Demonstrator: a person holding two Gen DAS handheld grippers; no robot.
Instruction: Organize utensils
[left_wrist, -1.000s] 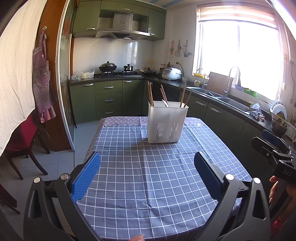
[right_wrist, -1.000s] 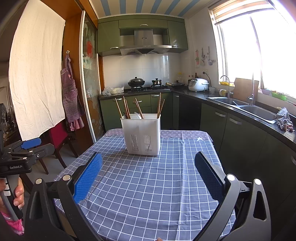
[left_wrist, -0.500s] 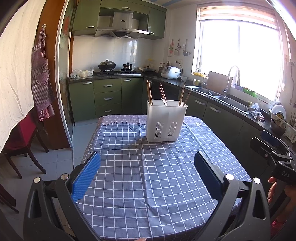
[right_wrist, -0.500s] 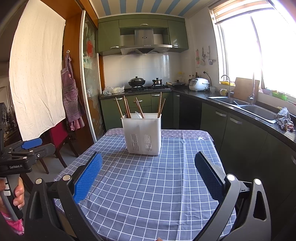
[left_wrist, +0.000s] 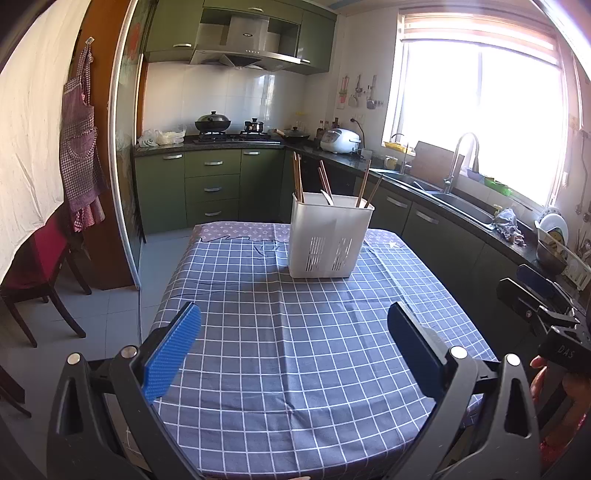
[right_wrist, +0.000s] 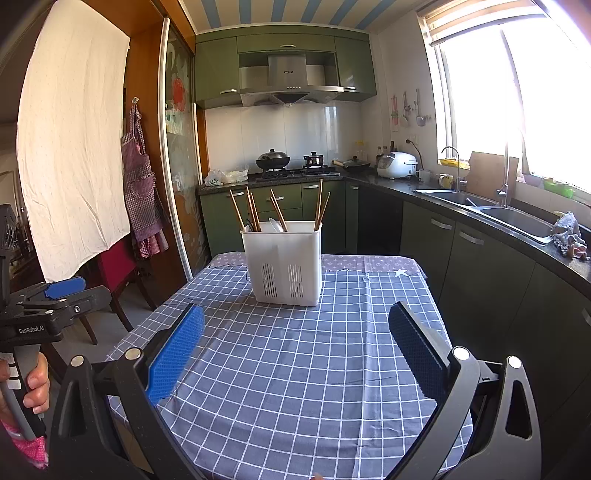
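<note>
A white slotted utensil holder (left_wrist: 328, 238) stands upright at the far end of the checked tablecloth (left_wrist: 306, 350); it also shows in the right wrist view (right_wrist: 284, 264). Several wooden chopsticks (left_wrist: 297, 179) and a white spoon (right_wrist: 275, 224) stick out of its top. My left gripper (left_wrist: 293, 336) is open and empty over the near part of the table, well short of the holder. My right gripper (right_wrist: 295, 343) is open and empty too, at a similar distance. Each gripper shows at the edge of the other's view, the right one (left_wrist: 543, 314) and the left one (right_wrist: 48, 302).
The table stands in a kitchen with green cabinets (left_wrist: 210, 188) behind it and a counter with a sink (right_wrist: 491, 212) along the right. A red chair (left_wrist: 40, 266) stands on the floor to the left. A sliding glass door (right_wrist: 181, 177) is at the left.
The left gripper has drawn back and tilted slightly, so the holder looks a bit farther and lower. The right gripper has barely moved. Both stay open.
</note>
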